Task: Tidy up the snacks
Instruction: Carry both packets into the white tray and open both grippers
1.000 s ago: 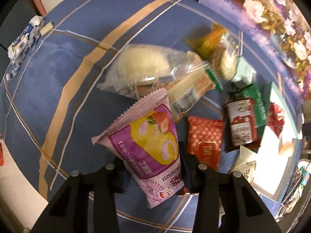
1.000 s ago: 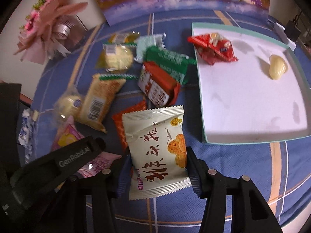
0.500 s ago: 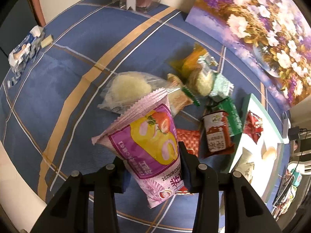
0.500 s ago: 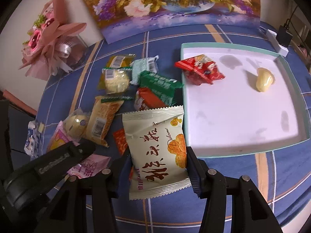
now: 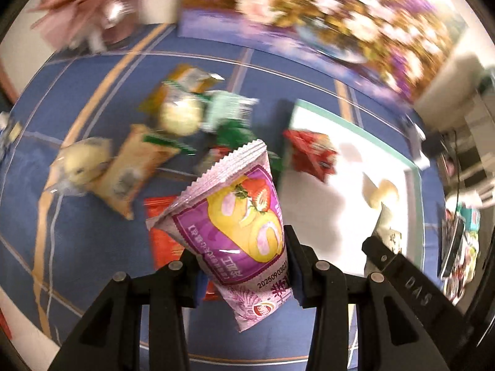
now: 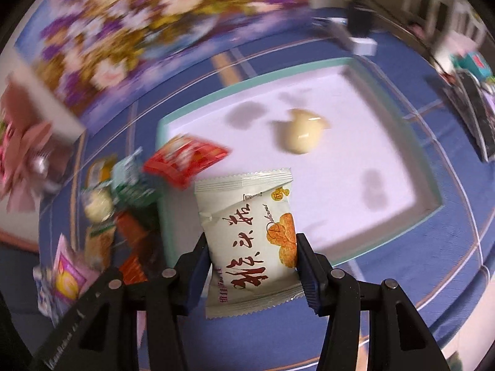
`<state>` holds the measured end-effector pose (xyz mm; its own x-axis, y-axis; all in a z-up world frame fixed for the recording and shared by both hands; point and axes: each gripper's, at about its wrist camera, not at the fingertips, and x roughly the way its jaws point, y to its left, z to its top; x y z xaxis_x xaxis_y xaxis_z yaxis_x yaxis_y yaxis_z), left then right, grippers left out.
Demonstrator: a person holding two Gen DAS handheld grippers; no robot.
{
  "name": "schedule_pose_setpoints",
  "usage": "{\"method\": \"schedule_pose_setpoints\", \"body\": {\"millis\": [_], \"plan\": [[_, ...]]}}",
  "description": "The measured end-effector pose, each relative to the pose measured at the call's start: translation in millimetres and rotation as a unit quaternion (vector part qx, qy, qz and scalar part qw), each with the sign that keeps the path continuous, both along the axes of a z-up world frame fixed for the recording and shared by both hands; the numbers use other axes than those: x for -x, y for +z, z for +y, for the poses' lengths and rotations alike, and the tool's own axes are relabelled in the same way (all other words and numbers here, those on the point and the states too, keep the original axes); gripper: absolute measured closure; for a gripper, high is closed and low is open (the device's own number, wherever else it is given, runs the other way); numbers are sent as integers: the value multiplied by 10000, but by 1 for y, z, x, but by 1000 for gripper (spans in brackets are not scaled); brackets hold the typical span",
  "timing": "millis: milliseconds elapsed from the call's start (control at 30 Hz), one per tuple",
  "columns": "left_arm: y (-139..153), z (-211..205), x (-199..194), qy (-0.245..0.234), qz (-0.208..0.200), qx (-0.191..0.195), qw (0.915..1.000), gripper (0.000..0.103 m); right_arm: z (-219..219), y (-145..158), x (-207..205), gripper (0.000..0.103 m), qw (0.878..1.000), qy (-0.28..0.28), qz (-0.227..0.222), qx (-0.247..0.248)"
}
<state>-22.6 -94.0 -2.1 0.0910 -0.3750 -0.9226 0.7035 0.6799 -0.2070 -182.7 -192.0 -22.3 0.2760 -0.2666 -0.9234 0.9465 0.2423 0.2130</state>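
Nearest in the left wrist view, we see the left gripper pinching a pink-and-purple snack packet between its pads, the packet tilted with its crimped top pointing away, above the blue tablecloth. In the right wrist view, the right gripper likewise pinches a cream snack packet printed with dark red characters, held over the near rim of the white tray.

Beyond, we find a red packet at the tray's left edge and a pale yellow jelly cup lying further in.

Left of the tray, we note a blurred heap of loose snacks on the cloth.

Farthest, a flower painting stands at the back, with a pink bouquet to its left.
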Motion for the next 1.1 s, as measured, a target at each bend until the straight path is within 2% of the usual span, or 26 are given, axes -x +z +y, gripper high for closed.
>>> {"method": "schedule_pose_setpoints", "body": {"millis": [233, 567, 867, 1100], "plan": [[-5, -41, 28, -619, -42, 221, 9978, 59, -24, -7, 49, 48, 9977, -675, -6, -43], [-26, -81, 45, -1106, -303, 171, 9933, 59, -45, -26, 61, 47, 9962, -862, 63, -133], [-58, -100, 48, -1268, -399, -165, 9910, 59, -56, -45, 64, 47, 9950, -921, 194, -335], [-67, -96, 45, -1140, -204, -291, 9928, 58, -64, -53, 66, 47, 9938, -976, 244, -469]]}}
